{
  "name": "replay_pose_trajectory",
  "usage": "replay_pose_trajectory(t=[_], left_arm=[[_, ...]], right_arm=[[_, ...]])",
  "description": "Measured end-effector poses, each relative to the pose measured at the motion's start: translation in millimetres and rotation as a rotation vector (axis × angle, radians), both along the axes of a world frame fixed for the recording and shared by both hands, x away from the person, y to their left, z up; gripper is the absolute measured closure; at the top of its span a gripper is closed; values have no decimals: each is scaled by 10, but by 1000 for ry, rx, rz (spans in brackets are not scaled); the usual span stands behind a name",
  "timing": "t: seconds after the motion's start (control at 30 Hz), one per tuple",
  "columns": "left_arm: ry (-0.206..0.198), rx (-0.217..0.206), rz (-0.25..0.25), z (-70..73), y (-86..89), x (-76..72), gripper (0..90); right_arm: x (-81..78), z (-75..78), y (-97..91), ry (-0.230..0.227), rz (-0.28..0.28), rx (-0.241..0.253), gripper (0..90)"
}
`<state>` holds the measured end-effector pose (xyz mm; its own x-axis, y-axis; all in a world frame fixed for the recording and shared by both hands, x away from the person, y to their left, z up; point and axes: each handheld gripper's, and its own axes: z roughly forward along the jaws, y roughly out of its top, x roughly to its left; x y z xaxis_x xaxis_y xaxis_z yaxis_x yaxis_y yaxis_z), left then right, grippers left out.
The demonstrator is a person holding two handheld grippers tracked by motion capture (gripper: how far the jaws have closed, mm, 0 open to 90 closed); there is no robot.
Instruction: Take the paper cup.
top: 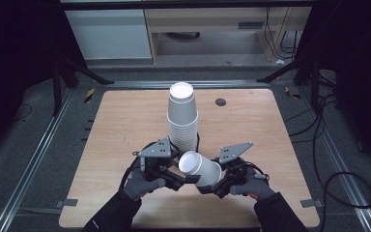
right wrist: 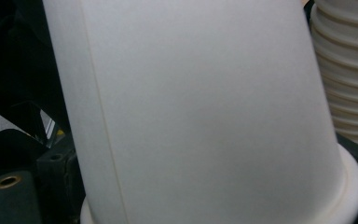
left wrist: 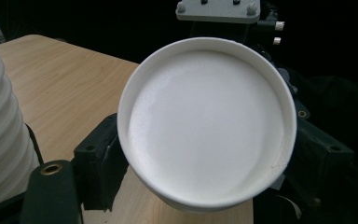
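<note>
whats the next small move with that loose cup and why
Probably carry the loose cup over and set it on the stack of cups. It lies tilted between the left hand-held gripper and right hand-held gripper, closed base toward the left one, apparently held at its rim end by the right; the stack stands upside down just behind.

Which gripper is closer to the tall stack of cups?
Left. The left gripper sits just in front of the cup stack, beside its base; the right gripper, at the loose cup, is farther right.

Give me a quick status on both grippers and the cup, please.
Right gripper holds the single cup on its side, base toward the left gripper. Left jaws' state unclear. Cup stack stands upside down just behind; nothing in the way.
</note>
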<state>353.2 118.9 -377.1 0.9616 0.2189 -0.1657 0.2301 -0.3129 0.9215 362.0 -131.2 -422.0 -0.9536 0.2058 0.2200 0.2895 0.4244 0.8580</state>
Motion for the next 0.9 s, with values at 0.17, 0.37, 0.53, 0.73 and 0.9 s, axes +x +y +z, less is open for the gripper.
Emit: replay_pose_trajectory(t=[0.17,0.37,0.53,0.73,0.9], left_arm=[[-4,15,6,-3,-4,-10,205],[-3,21,11,20,21,-11,185],[10,24,14,36,65,4,179],[17,47,18,70,129,9,169],[17,67,17,82,147,15,164]], right_arm=[[5,-3,10,1,6,-14,97],[9,-21,10,-3,6,-27,97],[21,-23,-13,-3,-2,-33,97],[32,-31,-52,-12,-17,-54,97],[40,-9,-92,-23,-28,-69,97]])
